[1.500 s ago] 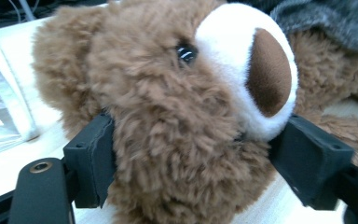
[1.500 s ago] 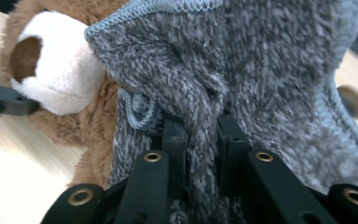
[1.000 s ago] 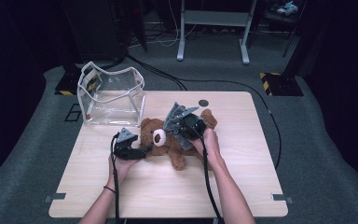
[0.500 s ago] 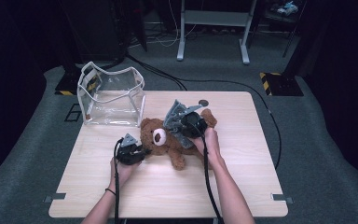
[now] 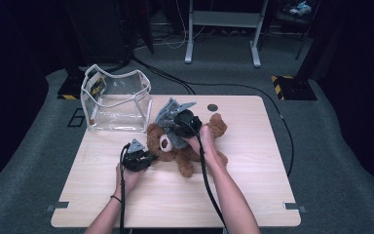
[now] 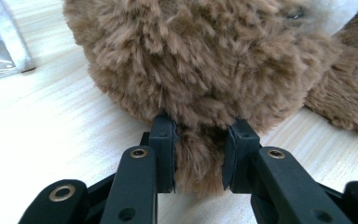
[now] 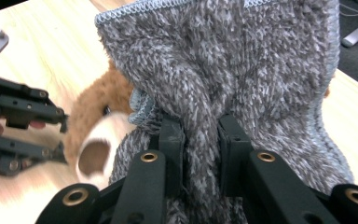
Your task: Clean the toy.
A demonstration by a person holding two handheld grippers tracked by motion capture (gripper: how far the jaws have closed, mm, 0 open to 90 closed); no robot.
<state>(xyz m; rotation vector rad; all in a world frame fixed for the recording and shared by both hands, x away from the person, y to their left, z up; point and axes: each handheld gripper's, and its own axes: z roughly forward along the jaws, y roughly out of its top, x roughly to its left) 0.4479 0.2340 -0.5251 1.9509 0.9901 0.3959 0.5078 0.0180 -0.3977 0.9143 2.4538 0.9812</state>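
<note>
Bear (image 5: 185, 146) lying mid-surface (image 5: 253, 195): left hand-held gripper (image 6: 198, 156), jaws just closed, pinches its fur, right hand-held gripper (image 7: 200, 154) pinches the grey cloth (image 5: 173, 114) on it; judged next, peel cloth away while anchoring the bear.

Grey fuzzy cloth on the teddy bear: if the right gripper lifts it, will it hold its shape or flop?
Probably flop: the grey cloth bunches into folds where the right gripper pinches it. It looks light, being thin knit with stitched edges. Slipping seems unlikely, since the pile is fuzzy, and it may drag on the teddy bear.
</note>
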